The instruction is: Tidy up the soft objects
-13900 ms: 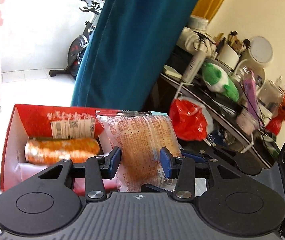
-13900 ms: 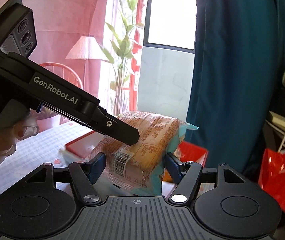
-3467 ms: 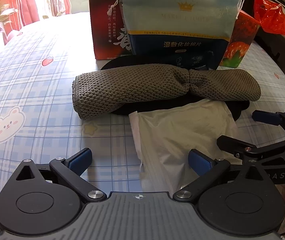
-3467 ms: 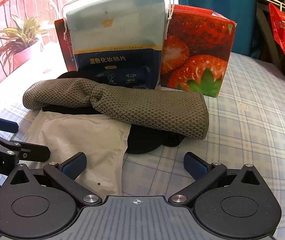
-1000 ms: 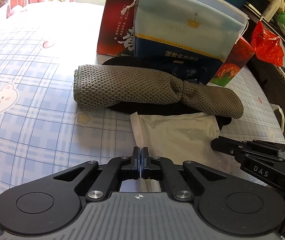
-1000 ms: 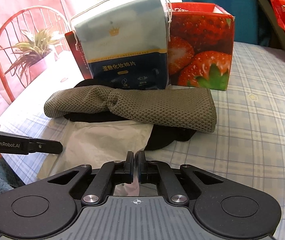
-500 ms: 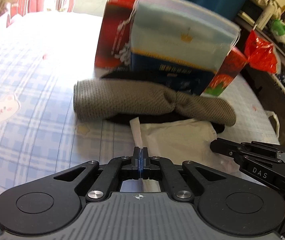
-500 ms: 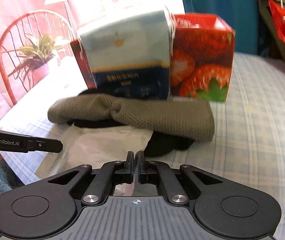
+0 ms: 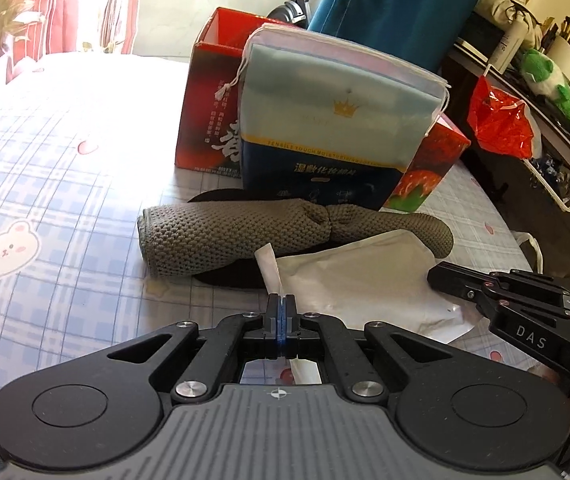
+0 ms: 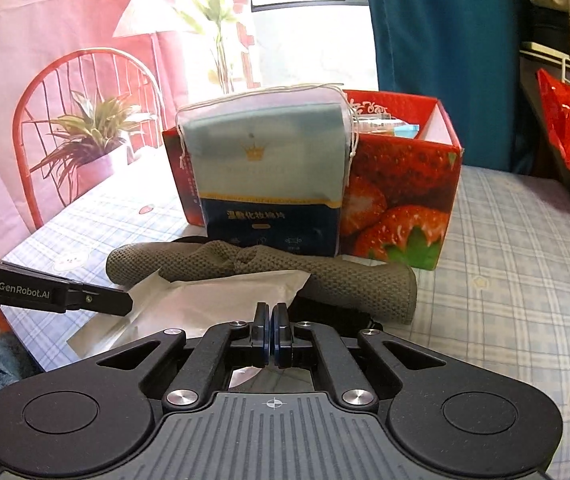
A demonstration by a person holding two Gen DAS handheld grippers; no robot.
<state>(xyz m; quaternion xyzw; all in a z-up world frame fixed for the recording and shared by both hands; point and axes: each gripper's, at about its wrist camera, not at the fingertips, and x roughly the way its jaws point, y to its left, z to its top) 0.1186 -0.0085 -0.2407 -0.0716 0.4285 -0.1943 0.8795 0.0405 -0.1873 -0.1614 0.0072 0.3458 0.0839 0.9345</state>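
Left wrist view: your left gripper (image 9: 281, 312) is clenched on the near edge of the flat white plastic pouch (image 9: 359, 280), just before the rolled grey knit cloth (image 9: 245, 236).

Right wrist view: your right gripper (image 10: 272, 330) pinches that pouch's other edge above the checked worktop (image 10: 525, 272).

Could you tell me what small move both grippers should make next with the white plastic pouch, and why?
Probably lift it together. The left gripper and right gripper both pinch the flat white plastic pouch's near edge, while its far end overlaps the rolled grey knitted cloth.
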